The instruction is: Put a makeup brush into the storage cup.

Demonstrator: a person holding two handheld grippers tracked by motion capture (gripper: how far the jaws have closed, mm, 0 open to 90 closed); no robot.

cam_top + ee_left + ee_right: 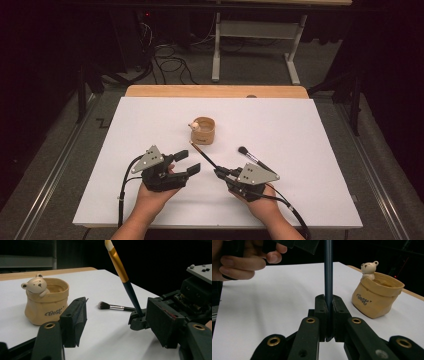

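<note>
While the right tool [327, 315] clamps the brush [328, 270] — left tool [184, 163] gapes.

I see the pot [203, 131] at the centre of the frame, on the table [310, 130]. Below it my right gripper [220, 172] clamps a brush [202, 154] that slants up-left toward the pot, seemingly short of it. A second brush [253, 157] lies right of that. My left gripper [186, 163] sits lower left.

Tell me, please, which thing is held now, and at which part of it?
The right tool clamps the slim dark-handled brush with the gold ferrule near its handle end. The left tool holds nothing.
</note>
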